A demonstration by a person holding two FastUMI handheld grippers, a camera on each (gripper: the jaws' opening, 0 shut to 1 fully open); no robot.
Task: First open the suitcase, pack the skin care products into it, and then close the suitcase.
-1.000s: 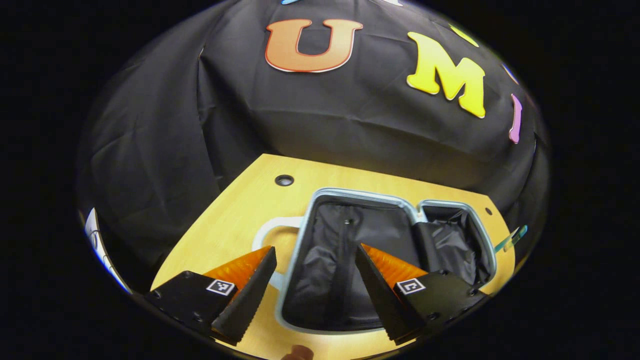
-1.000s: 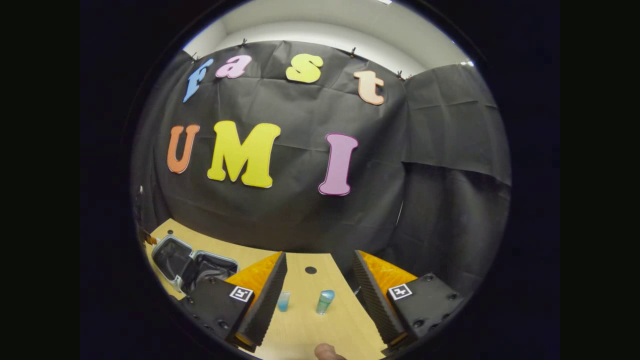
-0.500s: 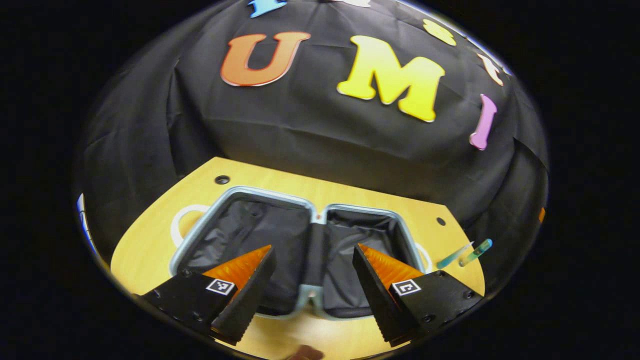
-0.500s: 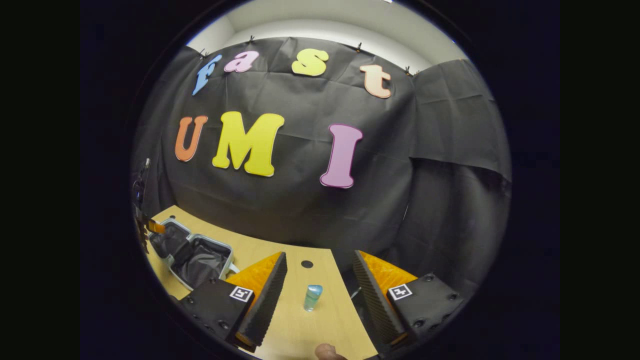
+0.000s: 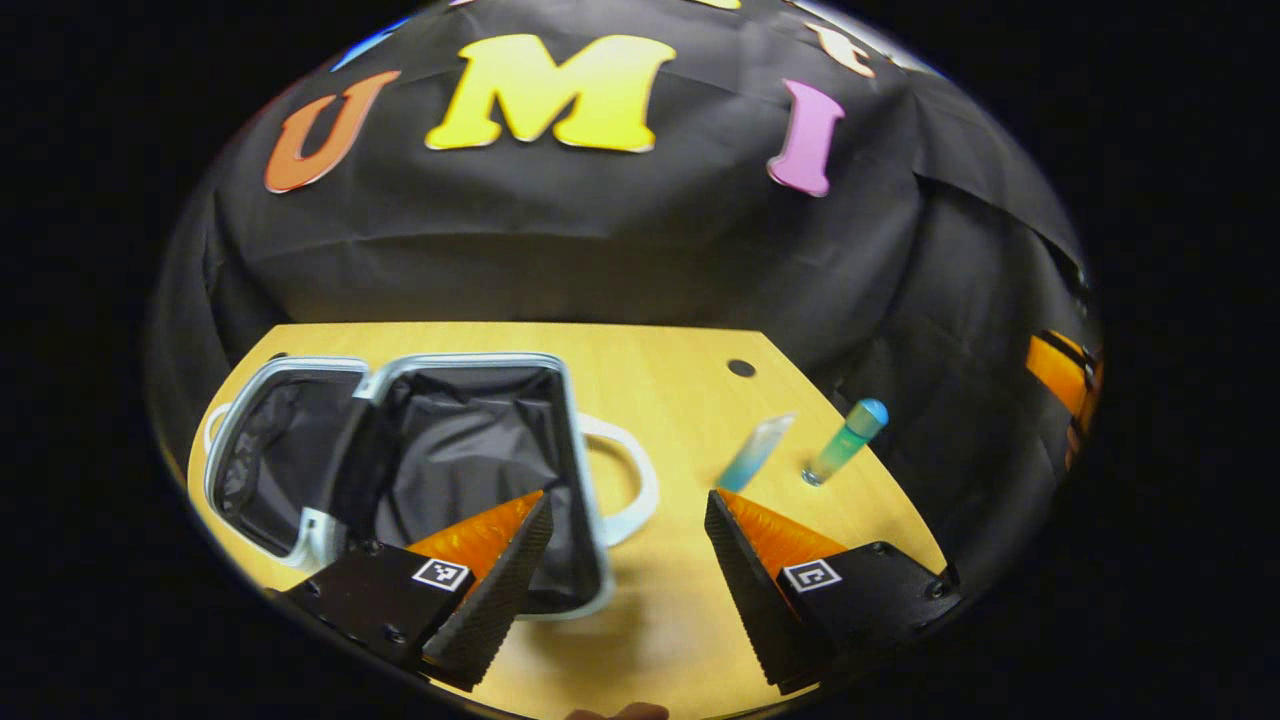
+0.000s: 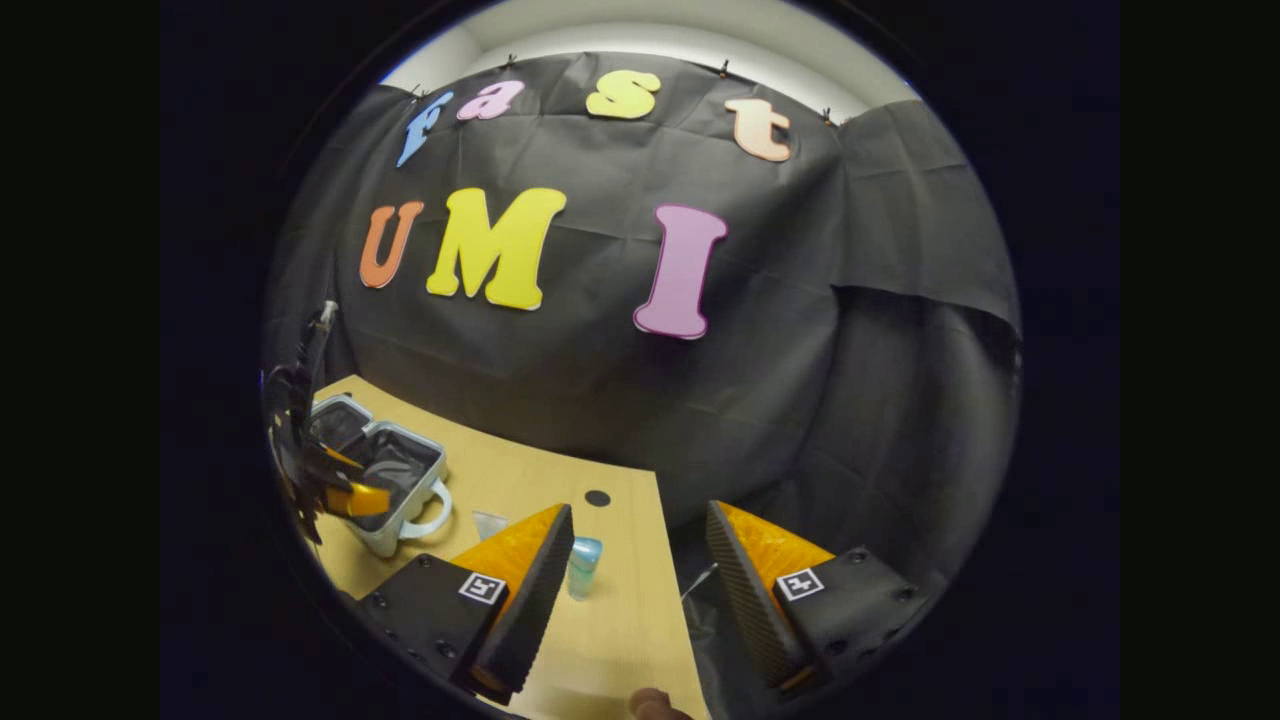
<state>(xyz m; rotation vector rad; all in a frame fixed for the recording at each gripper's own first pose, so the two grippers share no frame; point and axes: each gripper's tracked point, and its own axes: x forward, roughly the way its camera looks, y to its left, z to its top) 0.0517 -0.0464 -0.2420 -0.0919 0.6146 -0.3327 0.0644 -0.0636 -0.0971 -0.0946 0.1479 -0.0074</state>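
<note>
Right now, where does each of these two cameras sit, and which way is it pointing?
Left gripper view: rides on the left gripper, looking down along its open fingers at the open suitcase, two bottles on the table; a fingertip at the bottom.
Right gripper view: rides on the right gripper, aimed at the booth wall over the table's right end; a fingertip at the bottom.
Shared: suitcase, bottles, table, wall.
</note>
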